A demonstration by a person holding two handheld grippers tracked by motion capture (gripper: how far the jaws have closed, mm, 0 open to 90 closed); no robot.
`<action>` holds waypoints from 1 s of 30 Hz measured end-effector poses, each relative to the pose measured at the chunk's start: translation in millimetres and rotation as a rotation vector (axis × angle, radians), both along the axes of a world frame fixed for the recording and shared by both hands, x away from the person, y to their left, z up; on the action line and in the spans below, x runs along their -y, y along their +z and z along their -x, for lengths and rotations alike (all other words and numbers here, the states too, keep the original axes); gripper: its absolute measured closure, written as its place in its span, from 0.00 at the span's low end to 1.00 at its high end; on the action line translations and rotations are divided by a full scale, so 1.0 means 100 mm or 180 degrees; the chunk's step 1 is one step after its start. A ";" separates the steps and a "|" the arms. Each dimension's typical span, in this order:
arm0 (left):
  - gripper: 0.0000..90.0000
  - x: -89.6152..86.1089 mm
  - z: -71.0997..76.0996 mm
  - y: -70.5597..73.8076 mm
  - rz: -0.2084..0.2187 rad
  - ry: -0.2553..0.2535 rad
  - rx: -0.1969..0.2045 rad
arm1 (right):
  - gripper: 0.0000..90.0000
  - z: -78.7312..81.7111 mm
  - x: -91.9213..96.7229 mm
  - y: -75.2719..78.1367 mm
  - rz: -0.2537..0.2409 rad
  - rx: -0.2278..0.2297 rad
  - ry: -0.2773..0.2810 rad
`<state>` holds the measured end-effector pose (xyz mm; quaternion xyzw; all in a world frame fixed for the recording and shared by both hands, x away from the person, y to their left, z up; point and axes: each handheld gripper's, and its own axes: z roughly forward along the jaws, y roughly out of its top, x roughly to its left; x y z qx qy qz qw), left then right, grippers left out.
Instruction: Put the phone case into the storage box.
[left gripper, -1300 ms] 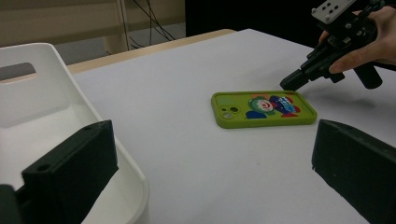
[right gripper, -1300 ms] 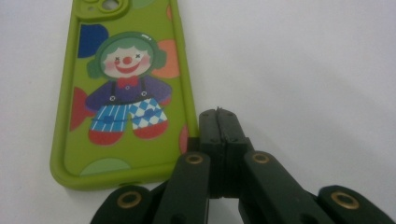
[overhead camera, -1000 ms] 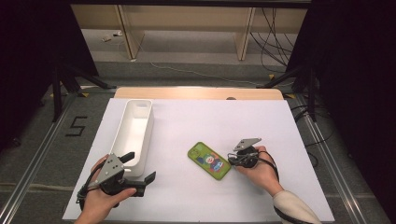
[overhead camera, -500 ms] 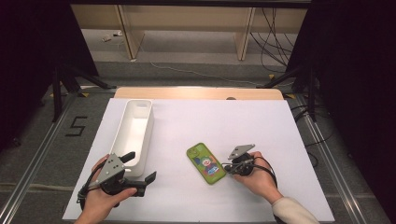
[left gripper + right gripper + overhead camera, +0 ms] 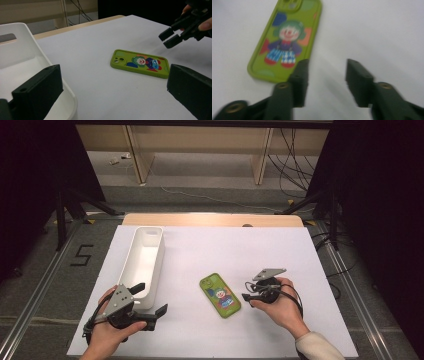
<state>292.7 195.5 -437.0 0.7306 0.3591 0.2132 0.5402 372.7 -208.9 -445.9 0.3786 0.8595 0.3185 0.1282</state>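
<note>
Right gripper (image 5: 325, 75): jaws just opening, empty. Left gripper (image 5: 150, 302): agape, idle. Green phone case (image 5: 220, 294): light, stiff, slick; likely pinch long edges.

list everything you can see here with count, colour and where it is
phone case: 1, green with a clown picture, flat on the white sheet, middle, just left of the right gripper
bin: 1, white, long and narrow, left part of the sheet, nothing visible inside
sheet: 1, white, covers the table top
table edge: 1, light wood, far side of the sheet
floor mark "5": 1, black, on the grey floor left of the table
cables: several, black, on the floor behind the table
left gripper: 1, black, jaws open, at the bin's near end
right gripper: 1, black, jaws have just been opening, nothing between them, beside the phone case
</note>
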 end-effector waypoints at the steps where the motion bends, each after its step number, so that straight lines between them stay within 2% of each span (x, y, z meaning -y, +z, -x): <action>1: 0.00 0.00 0.00 0.00 0.0003 -0.0003 0.0003 | 0.41 0.00 0.01 0.05 -0.0041 0.0045 -0.0034; 2: 0.00 0.00 0.00 0.00 0.0006 -0.0006 0.0003 | 0.32 -0.01 0.02 0.10 -0.0073 0.0067 -0.0057; 5: 0.00 0.01 0.00 0.00 0.0009 -0.0012 0.0001 | 0.19 0.00 0.02 0.19 -0.0227 0.0094 -0.0054; 6: 0.00 0.01 0.00 0.00 0.0016 -0.0014 0.0004 | 0.17 0.01 0.02 0.21 -0.0335 0.0076 -0.0062; 8: 0.00 0.01 0.00 0.01 0.0023 -0.0020 0.0014 | 0.20 0.00 0.02 0.24 -0.0693 0.0004 -0.0044; 9: 0.00 0.01 0.00 0.01 0.0023 -0.0020 0.0014 | 0.20 0.00 0.02 0.24 -0.0693 0.0004 -0.0044; 10: 0.00 0.01 0.00 0.01 0.0028 -0.0024 0.0014 | 0.22 0.00 0.03 0.26 -0.0979 -0.0079 -0.0027; 11: 0.00 0.01 0.00 0.01 0.0031 -0.0029 0.0014 | 0.27 -0.01 0.04 0.29 -0.1300 0.0034 0.0007; 12: 0.00 0.01 0.00 0.01 0.0035 -0.0035 0.0014 | 0.28 -0.01 0.05 0.31 -0.1368 0.0148 -0.0012; 13: 0.00 0.00 0.00 0.01 0.0039 -0.0041 0.0013 | 0.28 -0.01 0.05 0.31 -0.1368 0.0148 -0.0012; 14: 0.00 0.00 0.00 0.01 0.0041 -0.0045 0.0015 | 0.25 -0.01 0.05 0.36 -0.1405 0.0322 0.0015; 15: 0.00 0.01 0.00 0.01 0.0042 -0.0048 0.0016 | 0.25 -0.01 0.05 0.36 -0.1405 0.0322 0.0015; 17: 0.00 0.01 0.00 0.01 0.0047 -0.0049 0.0014 | 0.25 -0.01 0.05 0.39 -0.1483 0.0413 0.0065; 19: 0.00 0.01 0.00 0.01 0.0048 -0.0052 0.0014 | 0.27 -0.02 0.04 0.40 -0.1529 0.0340 0.0276; 21: 0.00 0.01 0.00 0.02 0.0054 -0.0052 0.0021 | 0.29 -0.03 0.03 0.39 -0.1540 0.0297 0.0321; 22: 0.00 0.01 0.00 0.02 0.0052 -0.0047 0.0025 | 0.33 -0.03 0.00 0.36 -0.1518 0.0240 0.0376; 24: 0.00 0.01 0.00 0.02 0.0053 -0.0052 0.0027 | 0.36 -0.03 -0.03 0.34 -0.1452 0.0240 0.0515; 25: 0.00 0.01 0.00 0.02 0.0052 -0.0053 0.0026 | 0.36 -0.03 -0.03 0.34 -0.1452 0.0240 0.0515; 26: 0.00 0.01 0.00 0.02 0.0052 -0.0054 0.0026 | 0.20 0.00 -0.07 0.35 -0.1337 0.0258 0.0587; 27: 0.00 0.01 0.00 0.02 0.0051 -0.0052 0.0027 | 0.18 0.02 -0.10 0.36 -0.1250 0.0253 0.0560; 28: 0.00 0.01 0.00 0.02 0.0051 -0.0048 0.0027 | 0.18 0.02 -0.10 0.36 -0.1250 0.0253 0.0560; 29: 0.00 0.01 0.00 0.02 0.0050 -0.0051 0.0029 | 0.13 0.03 -0.15 0.37 -0.1064 0.0321 0.0543; 30: 0.00 0.01 0.00 0.02 0.0053 -0.0047 0.0025 | 0.09 0.03 -0.18 0.37 -0.0991 0.0316 0.0529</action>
